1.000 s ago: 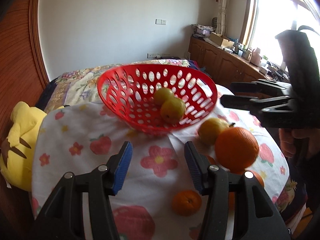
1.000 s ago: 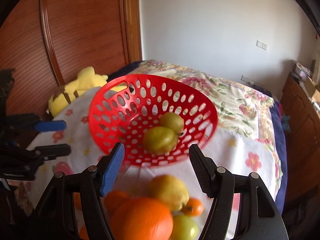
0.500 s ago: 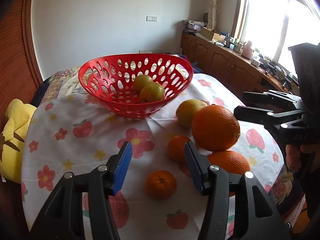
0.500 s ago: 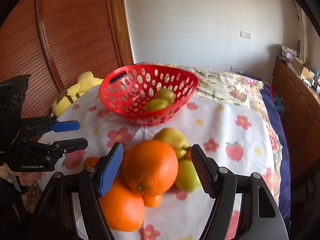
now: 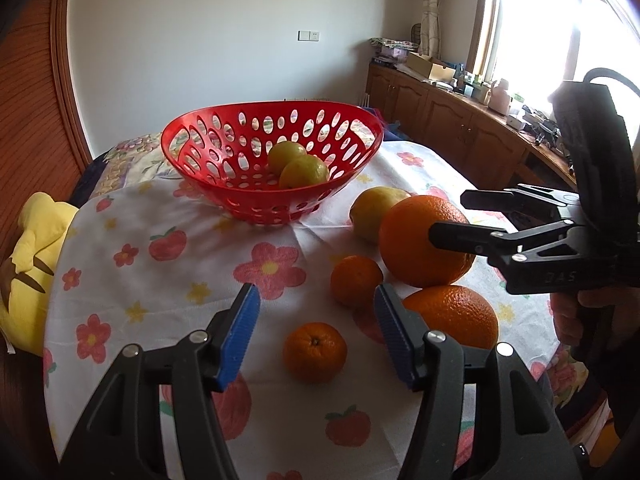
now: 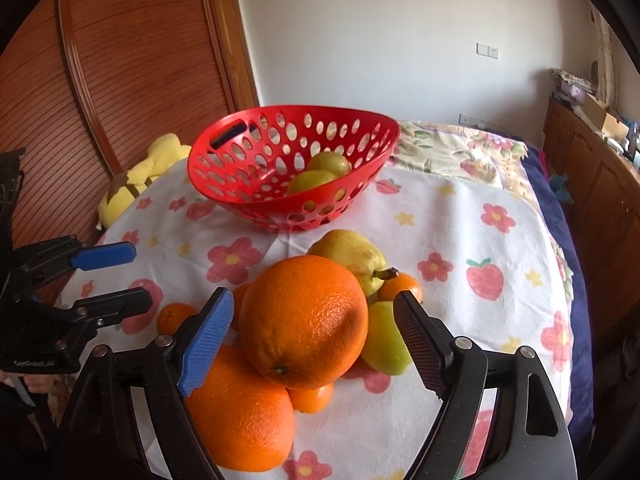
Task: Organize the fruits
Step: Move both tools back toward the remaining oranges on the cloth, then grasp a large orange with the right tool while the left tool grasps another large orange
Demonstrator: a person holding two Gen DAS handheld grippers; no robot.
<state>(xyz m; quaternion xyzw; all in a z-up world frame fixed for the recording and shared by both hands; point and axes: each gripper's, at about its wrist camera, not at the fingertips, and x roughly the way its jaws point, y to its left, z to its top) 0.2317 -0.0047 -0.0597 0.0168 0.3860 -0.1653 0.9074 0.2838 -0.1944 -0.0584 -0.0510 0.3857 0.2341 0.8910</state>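
Two pale green fruits (image 5: 298, 164) lie in the red basket (image 5: 224, 184) on the flowered surface (image 5: 160, 280), while the right tool (image 6: 316, 328), jaws spread, brackets the top large orange (image 6: 304, 320) of the pile without visibly touching it. The left tool (image 5: 316, 332) hangs open over a small mandarin (image 5: 315, 352) just beside that pile.

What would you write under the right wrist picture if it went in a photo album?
Open right gripper straddles a big orange stacked on other fruit, red basket waiting behind.
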